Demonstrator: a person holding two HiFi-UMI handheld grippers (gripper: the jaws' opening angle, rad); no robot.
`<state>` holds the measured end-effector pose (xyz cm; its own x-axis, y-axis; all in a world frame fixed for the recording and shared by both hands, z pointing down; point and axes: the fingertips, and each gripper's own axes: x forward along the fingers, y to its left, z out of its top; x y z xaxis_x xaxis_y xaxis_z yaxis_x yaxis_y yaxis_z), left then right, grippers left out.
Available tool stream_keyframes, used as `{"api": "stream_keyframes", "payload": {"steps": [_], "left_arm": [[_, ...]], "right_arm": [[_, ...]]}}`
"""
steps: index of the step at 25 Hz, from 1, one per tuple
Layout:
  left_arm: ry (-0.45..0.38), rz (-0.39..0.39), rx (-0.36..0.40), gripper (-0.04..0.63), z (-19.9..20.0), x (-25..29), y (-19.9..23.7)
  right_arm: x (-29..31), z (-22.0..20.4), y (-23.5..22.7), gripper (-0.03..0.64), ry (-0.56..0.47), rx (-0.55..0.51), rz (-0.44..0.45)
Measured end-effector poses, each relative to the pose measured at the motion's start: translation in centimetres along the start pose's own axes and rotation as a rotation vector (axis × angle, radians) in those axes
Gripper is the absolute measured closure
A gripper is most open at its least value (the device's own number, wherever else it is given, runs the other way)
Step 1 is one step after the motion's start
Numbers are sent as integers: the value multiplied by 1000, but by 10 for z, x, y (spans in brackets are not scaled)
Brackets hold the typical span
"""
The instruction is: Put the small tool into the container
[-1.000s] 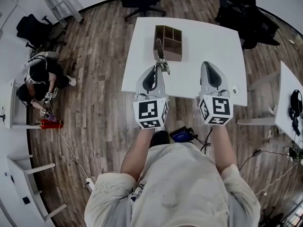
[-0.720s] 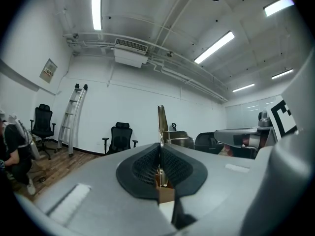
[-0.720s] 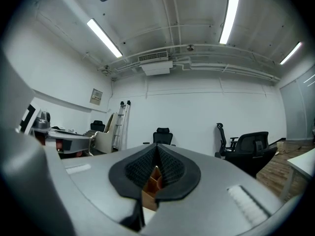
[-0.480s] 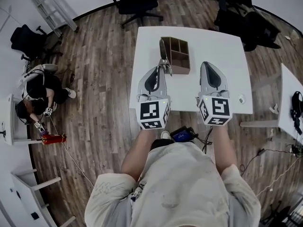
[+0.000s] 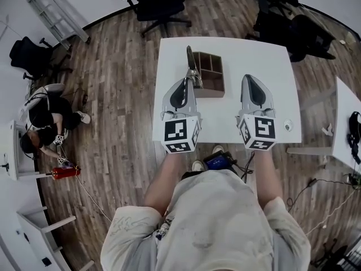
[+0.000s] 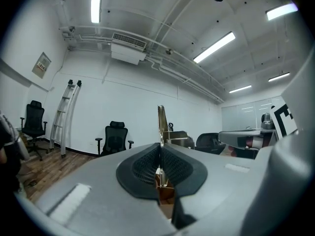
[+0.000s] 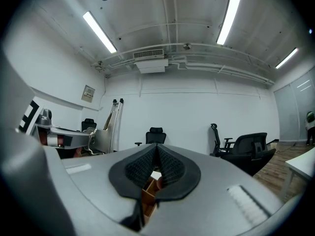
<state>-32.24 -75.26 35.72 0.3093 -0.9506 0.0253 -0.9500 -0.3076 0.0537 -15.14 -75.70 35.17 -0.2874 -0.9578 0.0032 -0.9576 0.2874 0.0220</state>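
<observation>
— Left gripper (image 5: 194,80), what's it got?

— Clamped shut on the small tool (image 5: 190,61), my pads pinching its lower end. It's a thin metal piece and stands nearly upright above the jaws. Held in the air at the container's (image 5: 210,75) left wall, not yet inside any compartment.

— And the other one?

— Right gripper (image 5: 251,79) closed on nothing, hovering over the counter (image 5: 248,52) to the right of the container. Not touching it, as far as I can judge.

— Risks from here?

— Three noted. The tool is slim and gripped only at one end, so it may pivot or slip out as I tilt it down. It sits right over the wall rather than over an opening, so letting go here could bounce it off the rim onto the counter. The container looks light and nobody is steadying it, so a nudge from my jaws could shove it.

— Change since a second ago?

— Then the tool showed over the left compartments in the head view. Now it lines up with the left wall, or just outside it. Container sits further from the counter's far edge in view. Both grips unchanged.
</observation>
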Motion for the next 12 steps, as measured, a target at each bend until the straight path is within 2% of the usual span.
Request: {"api": "stream_keyframes", "payload": {"steps": [9,12], "left_arm": [[50,58,4,574,-12,182,-64],[86,61,3,574,-16,215,-62]], "right_arm": [[115,-13,-169,611,-3,39,43],[142,-20,-188,611,10,44,45]]}}
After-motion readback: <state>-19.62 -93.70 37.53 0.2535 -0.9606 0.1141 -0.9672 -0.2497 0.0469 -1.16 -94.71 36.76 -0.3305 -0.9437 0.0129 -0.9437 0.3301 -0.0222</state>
